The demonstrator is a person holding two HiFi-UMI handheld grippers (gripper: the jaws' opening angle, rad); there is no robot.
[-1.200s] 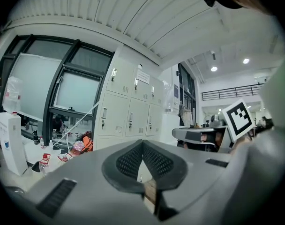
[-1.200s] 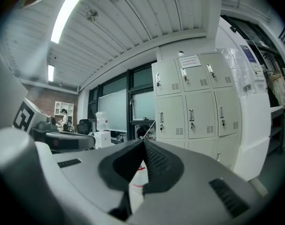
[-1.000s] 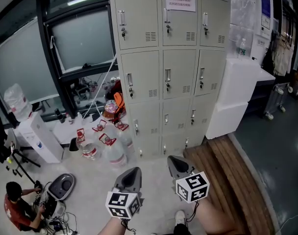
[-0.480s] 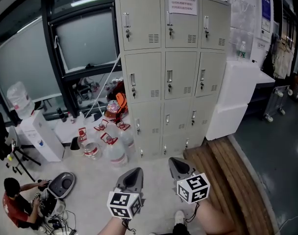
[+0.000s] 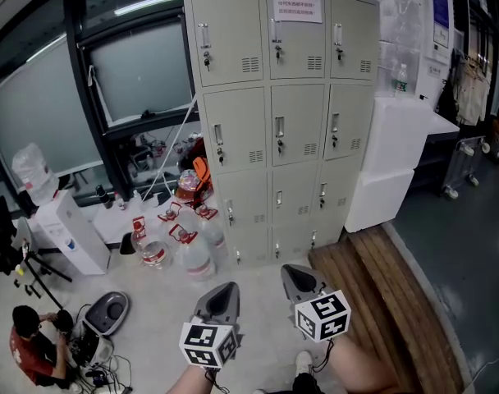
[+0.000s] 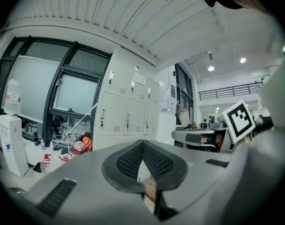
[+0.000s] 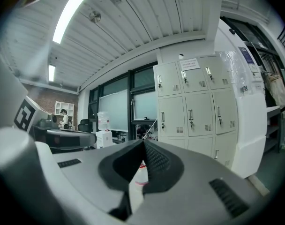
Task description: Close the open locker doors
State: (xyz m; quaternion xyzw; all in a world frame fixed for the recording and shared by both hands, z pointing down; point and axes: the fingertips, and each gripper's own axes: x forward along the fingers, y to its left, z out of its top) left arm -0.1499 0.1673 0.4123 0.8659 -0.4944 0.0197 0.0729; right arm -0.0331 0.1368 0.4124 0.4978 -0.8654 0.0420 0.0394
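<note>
Both tools pinched tight and empty: the left gripper and the right gripper point side by side toward the lockers, with nothing between either pair of jaws. The lockers stand well ahead, across open floor, and from here every door looks flush with its frame; I can't spot one hanging open. The trouble I'd expect is on the approach. The water bottles crowd the floor at the lockers' lower left and the wooden boards run out from their lower right, so a careless step could kick or trip. A closed tip could also snag the keys hanging in the doors. Compared with a moment ago, the lockers have drifted slightly left in the head view, the person on the floor sits lower in it, and the jaws remain closed.
</note>
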